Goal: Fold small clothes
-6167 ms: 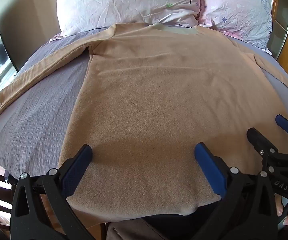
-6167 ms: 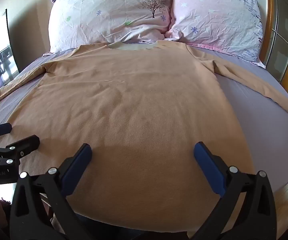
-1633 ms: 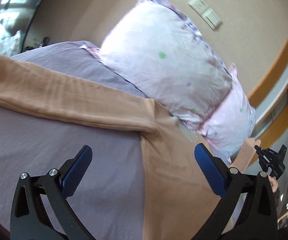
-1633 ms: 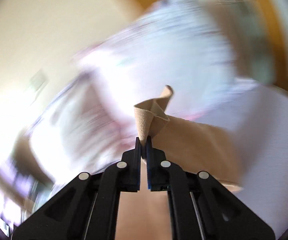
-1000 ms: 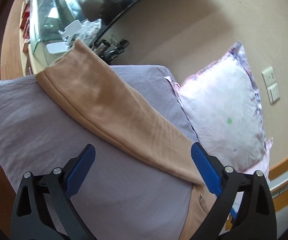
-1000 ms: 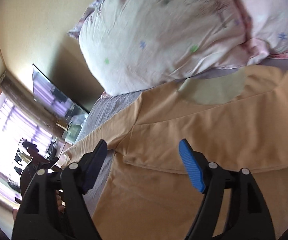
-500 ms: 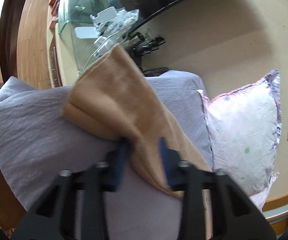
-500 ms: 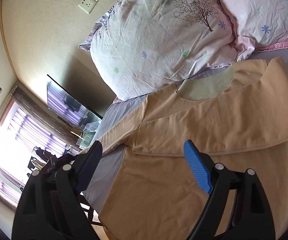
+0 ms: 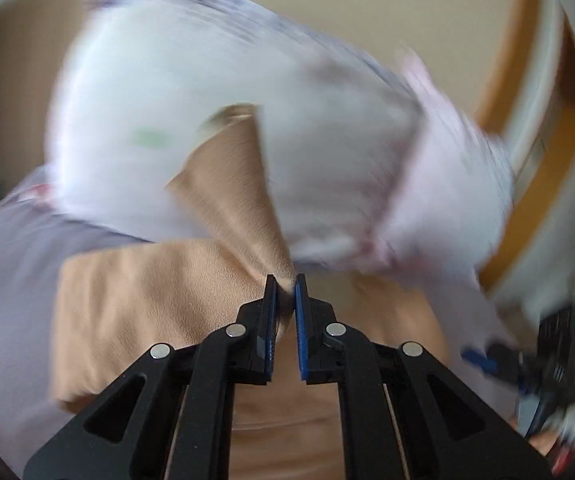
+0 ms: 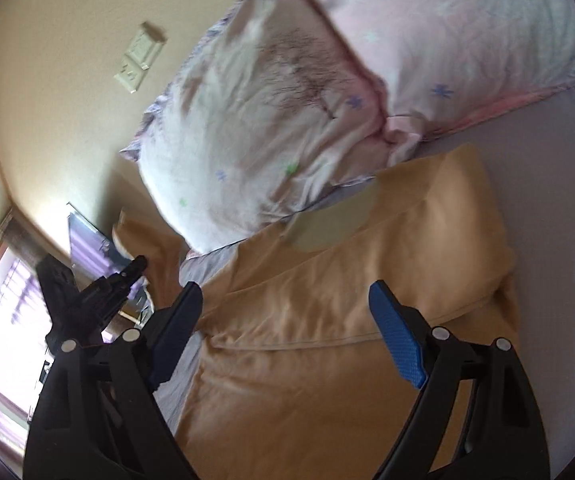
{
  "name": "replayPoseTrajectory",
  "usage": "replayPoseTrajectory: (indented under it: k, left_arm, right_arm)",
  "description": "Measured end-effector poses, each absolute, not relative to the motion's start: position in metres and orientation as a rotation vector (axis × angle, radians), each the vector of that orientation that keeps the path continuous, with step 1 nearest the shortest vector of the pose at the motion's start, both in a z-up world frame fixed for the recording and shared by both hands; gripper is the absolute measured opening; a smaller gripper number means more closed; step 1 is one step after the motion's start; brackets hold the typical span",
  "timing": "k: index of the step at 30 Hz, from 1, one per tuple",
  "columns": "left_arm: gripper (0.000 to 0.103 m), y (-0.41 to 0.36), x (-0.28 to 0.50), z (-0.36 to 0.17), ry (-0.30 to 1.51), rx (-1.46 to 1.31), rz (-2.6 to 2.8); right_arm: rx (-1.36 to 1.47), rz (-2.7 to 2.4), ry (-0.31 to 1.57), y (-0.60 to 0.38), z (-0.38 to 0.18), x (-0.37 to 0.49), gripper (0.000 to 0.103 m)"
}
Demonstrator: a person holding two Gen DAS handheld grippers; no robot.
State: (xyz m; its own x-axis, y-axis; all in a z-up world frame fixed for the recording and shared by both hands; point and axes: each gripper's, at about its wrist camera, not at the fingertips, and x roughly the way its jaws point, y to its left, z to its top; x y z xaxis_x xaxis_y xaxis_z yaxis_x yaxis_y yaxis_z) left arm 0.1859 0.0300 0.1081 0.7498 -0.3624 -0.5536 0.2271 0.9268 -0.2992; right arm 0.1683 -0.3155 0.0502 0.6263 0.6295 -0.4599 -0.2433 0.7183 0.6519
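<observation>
**Sleeve pinched and lifted over a bed**

Bedroom light falls across a grey bed (image 10: pixel 559 216) that carries a tan top (image 10: pixel 327 360), spread flat with its neckline toward the far pillows.

Nearest in the left wrist view, the left gripper (image 9: pixel 286 280) has its blue pads drawn in narrow, pinching a sleeve (image 9: pixel 231 184) of the top. The cloth rises from the jaws as a tapering strip, its far end standing up in front of the white pillow (image 9: pixel 207 92). Below and to the left of the jaws, more tan fabric lies on the grey sheet. This whole view is smeared by motion, so finer detail cannot be made out. At its right edge the right gripper (image 9: pixel 483 360) shows as a dark blur with a spot of blue.

In the right wrist view, the right gripper (image 10: pixel 287 336) has its jaws spread wide, holding nothing, above the near body of the top. Beyond them, the right-hand sleeve is folded across the chest, its cuff seam running left to right just past the blue pads. The grey-green neck lining sits just short of the pillows. To the left, the left gripper (image 10: pixel 137 264) holds the tan sleeve raised near a window.

Farthest, a pink pillow (image 10: pixel 447 32) lies right of the white one (image 10: pixel 255 120), and wall switches (image 10: pixel 139 60) sit on the beige wall.
</observation>
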Motion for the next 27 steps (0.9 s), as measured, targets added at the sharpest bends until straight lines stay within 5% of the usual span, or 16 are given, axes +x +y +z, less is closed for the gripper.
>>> replayPoseTrajectory:
  k: [4,6,10,16,23,25,27]
  left_arm:
    - [0.009,-0.108,0.189,0.039,0.845,0.218,-0.429]
    - [0.013,-0.117,0.176,0.030,0.844,0.288,-0.431]
    - [0.071,-0.062,0.160,0.066,0.751,0.140,-0.444]
    - [0.073,0.036,0.146,0.085,0.692,0.033,-0.204]
    - [0.073,0.092,0.140,0.064,0.773,-0.074,-0.128]
    - [0.074,0.095,0.139,0.062,0.770,-0.085,-0.126]
    - [0.074,0.100,0.138,0.062,0.764,-0.099,-0.127]
  right_arm:
    - [0.629,0.417,0.852,-0.339,0.020,0.189,0.083]
    - [0.622,0.404,0.862,-0.346,0.018,0.192,0.082]
    - [0.559,0.417,0.869,-0.340,0.024,0.204,0.070]
    - [0.549,0.382,1.006,-0.316,0.002,0.250,0.044]
    - [0.466,0.363,1.029,-0.294,-0.008,0.262,0.029]
    - [0.386,0.414,1.045,-0.281,-0.008,0.255,0.004]
    - [0.291,0.411,0.991,-0.274,0.002,0.245,0.003]
